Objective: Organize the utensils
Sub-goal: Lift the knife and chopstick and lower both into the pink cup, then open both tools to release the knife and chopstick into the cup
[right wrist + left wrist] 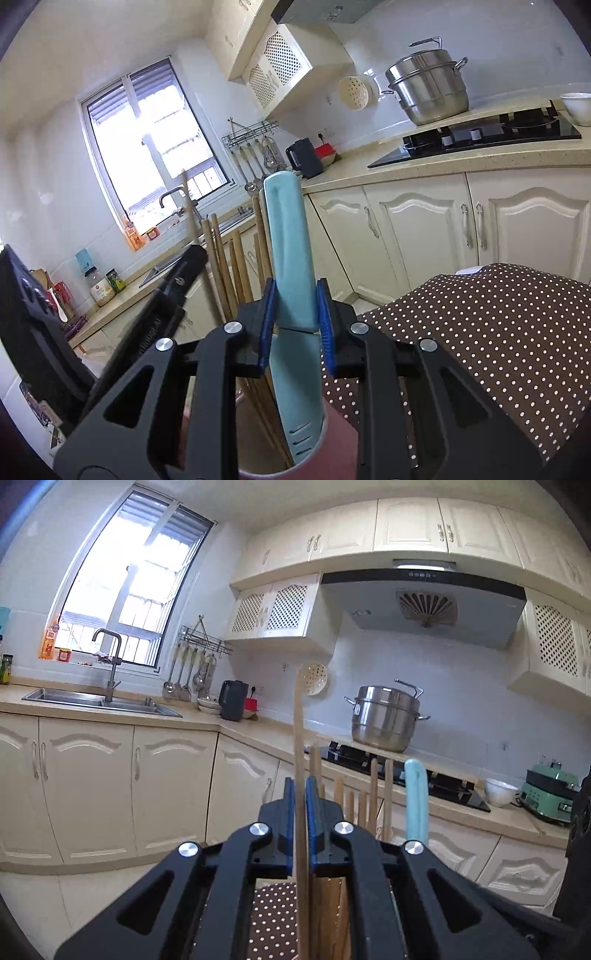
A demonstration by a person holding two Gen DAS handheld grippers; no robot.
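Utensils held upright over the holder

A chopstick (pixel 301 775) is pinched by the left tool (pixel 300 801), a blue knife (pixel 290 258) by the right tool (pixel 295 321), both standing in the pink cup (pixel 332 435), presumably for tidy storage.

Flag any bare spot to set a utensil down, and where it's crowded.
Free: the polka-dot cloth right of the pink cup, and the counter strip between kettle and hob. Crowded: the cup, packed with wooden sticks around the blue utensil; left gripper shut on one wooden stick, right gripper on the utensil.
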